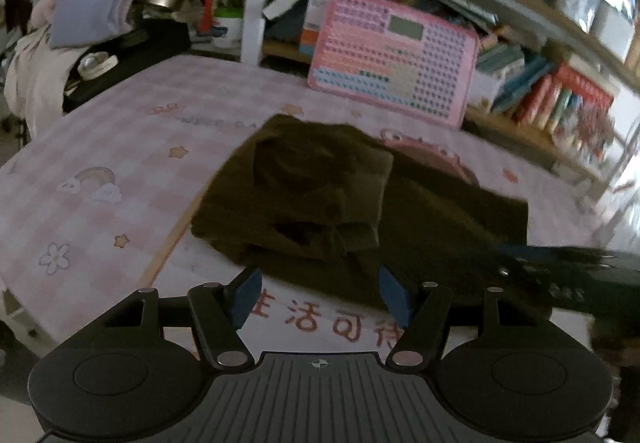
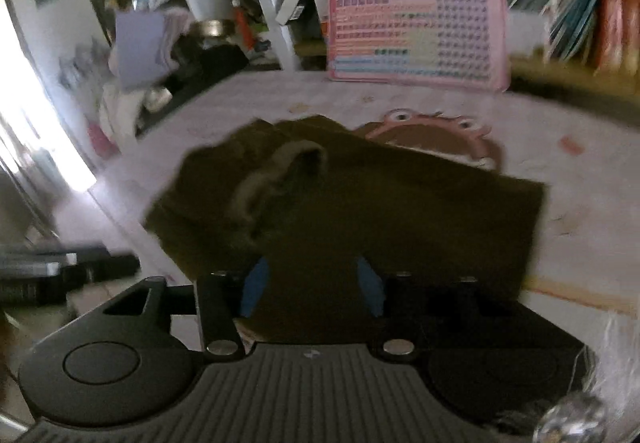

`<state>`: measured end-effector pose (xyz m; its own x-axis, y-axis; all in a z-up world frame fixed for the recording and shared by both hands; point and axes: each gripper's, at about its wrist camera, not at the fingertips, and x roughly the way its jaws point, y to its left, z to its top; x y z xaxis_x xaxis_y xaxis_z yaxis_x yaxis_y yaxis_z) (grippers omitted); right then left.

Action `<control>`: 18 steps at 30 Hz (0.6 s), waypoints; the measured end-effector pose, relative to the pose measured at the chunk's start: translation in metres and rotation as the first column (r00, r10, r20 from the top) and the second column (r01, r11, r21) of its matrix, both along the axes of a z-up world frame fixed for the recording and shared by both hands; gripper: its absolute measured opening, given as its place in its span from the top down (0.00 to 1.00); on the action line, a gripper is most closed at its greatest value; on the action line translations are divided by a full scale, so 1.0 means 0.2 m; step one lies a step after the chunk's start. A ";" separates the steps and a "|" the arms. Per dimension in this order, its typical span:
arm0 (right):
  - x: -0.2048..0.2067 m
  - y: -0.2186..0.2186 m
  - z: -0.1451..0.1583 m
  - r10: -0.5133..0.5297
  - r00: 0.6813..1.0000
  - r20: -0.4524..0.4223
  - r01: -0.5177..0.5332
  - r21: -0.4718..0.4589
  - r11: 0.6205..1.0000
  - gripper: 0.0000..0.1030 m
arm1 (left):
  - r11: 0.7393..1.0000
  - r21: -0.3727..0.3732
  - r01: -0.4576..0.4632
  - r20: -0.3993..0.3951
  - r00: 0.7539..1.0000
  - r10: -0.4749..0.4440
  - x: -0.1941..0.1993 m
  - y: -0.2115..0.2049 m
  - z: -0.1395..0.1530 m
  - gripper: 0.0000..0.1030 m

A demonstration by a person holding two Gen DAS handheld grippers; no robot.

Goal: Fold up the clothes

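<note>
A dark olive garment (image 1: pixel 352 199) lies partly folded on the pink checked table cover (image 1: pixel 120 147), with one flap turned over its left part. My left gripper (image 1: pixel 320 293) is open and empty just above the garment's near edge. The other gripper's body (image 1: pixel 576 267) shows at the right edge of that view. In the right wrist view the same garment (image 2: pixel 400 211) fills the middle, with a lighter ribbed edge (image 2: pixel 280 171) curled up. My right gripper (image 2: pixel 312 285) is open right over the garment's near part; its blue pads (image 2: pixel 254 287) stand wide apart with cloth behind them.
A pink keyboard toy (image 1: pixel 396 55) leans against the bookshelf (image 1: pixel 560 99) at the table's far edge. Piled clothes and a black bag (image 1: pixel 120 55) sit at the far left. The table's left edge (image 1: pixel 24 283) drops off near me.
</note>
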<state>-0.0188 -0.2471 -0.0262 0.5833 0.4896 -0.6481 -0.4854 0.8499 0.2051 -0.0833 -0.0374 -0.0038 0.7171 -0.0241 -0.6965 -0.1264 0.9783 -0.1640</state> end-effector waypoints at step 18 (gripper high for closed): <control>-0.29 -0.12 0.00 -0.267 0.960 0.089 0.277 -0.125 0.953 0.16 | 0.989 0.077 0.124 -0.060 0.991 -0.120 0.00 -0.11 -0.05 0.27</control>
<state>-0.0769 -0.2703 -0.0253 0.7285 0.2168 -0.6499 -0.2412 0.9690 0.0529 -0.0825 -0.0590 -0.0142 0.6730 -0.0513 -0.7379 -0.0117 0.9967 -0.0800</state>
